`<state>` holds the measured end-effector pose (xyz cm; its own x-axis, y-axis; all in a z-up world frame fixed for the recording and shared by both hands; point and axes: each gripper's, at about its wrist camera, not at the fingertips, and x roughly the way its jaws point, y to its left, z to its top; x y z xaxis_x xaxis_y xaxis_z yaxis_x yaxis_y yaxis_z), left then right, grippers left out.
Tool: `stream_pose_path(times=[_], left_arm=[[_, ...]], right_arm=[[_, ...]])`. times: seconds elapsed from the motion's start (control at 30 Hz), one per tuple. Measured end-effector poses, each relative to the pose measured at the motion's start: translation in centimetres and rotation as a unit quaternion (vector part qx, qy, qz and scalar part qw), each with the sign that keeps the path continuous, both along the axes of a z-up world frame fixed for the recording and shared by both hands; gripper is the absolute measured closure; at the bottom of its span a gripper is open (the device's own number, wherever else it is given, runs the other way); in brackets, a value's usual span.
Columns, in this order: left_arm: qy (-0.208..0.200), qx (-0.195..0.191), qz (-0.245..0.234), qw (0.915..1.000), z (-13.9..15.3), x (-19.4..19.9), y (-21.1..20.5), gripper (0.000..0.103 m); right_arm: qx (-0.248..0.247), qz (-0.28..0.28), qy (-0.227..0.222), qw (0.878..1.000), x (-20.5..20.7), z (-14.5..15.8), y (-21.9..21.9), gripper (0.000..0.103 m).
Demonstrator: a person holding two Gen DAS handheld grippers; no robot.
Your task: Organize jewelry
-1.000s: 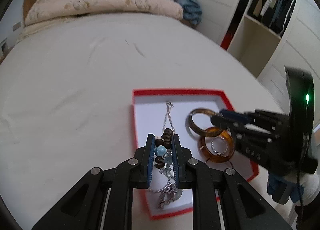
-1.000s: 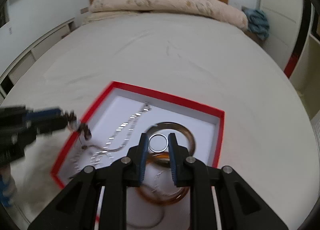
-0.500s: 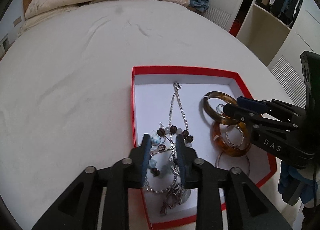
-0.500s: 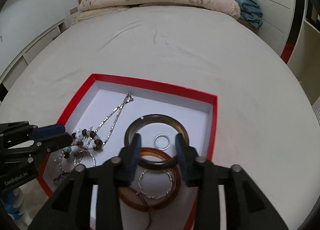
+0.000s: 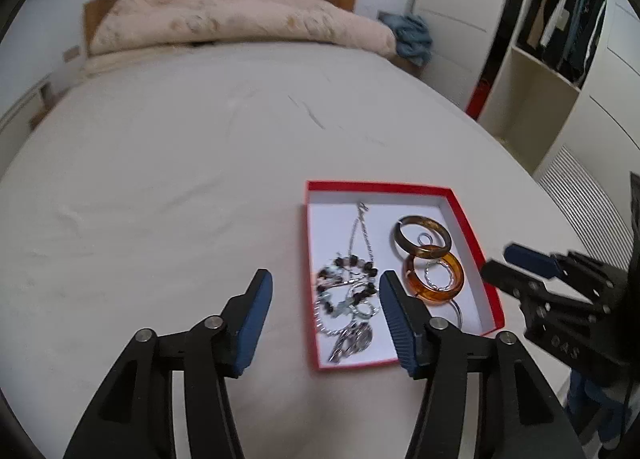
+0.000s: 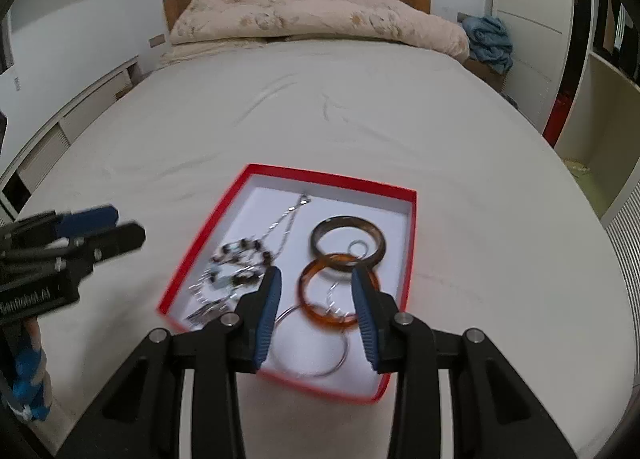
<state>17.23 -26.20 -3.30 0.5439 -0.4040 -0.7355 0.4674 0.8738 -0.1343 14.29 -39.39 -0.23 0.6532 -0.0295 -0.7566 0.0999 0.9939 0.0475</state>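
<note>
A red-rimmed box (image 5: 474, 243) (image 6: 412, 243) with a white floor lies on the bed. In it are a beaded bracelet (image 5: 347, 283) (image 6: 240, 259) tangled with silver chain (image 5: 362, 225), a dark bangle (image 5: 420, 233) (image 6: 348, 237), an amber bangle (image 5: 434, 279) (image 6: 336, 291), a small silver ring (image 5: 425, 238) (image 6: 358, 248) and a thin hoop (image 6: 310, 343). My left gripper (image 5: 325, 297) is open and empty above the box's near left corner. My right gripper (image 6: 316, 291) is open and empty above the amber bangle.
The white bed sheet (image 5: 180, 179) spreads all around the box. A rolled beige duvet (image 5: 240, 19) lies at the headboard. A wardrobe with open shelves (image 5: 552, 59) stands to the right. A low cabinet (image 6: 60, 127) runs along the left.
Both grippers opened and pulled back up from the box. The left let go of the beaded bracelet, the right let go of the small silver ring; both now lie in the box.
</note>
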Motion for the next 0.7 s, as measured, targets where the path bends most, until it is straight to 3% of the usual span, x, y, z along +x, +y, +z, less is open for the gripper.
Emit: stream_pose_path(times=[0.43,0.7], left_arm=[[-0.042,0.014,0.039,0.9983,5.0,-8.4,5.7,0.036],[-0.080,0.021,0.071,0.9941,7.2,-13.0,9.7,0.027]], right_arm=[[0.005,0.024,-0.048,0.999,-8.4,6.4,6.8,0.062],[0.014,0.017,-0.069,0.997,-12.9,8.3,10.4,0.060]])
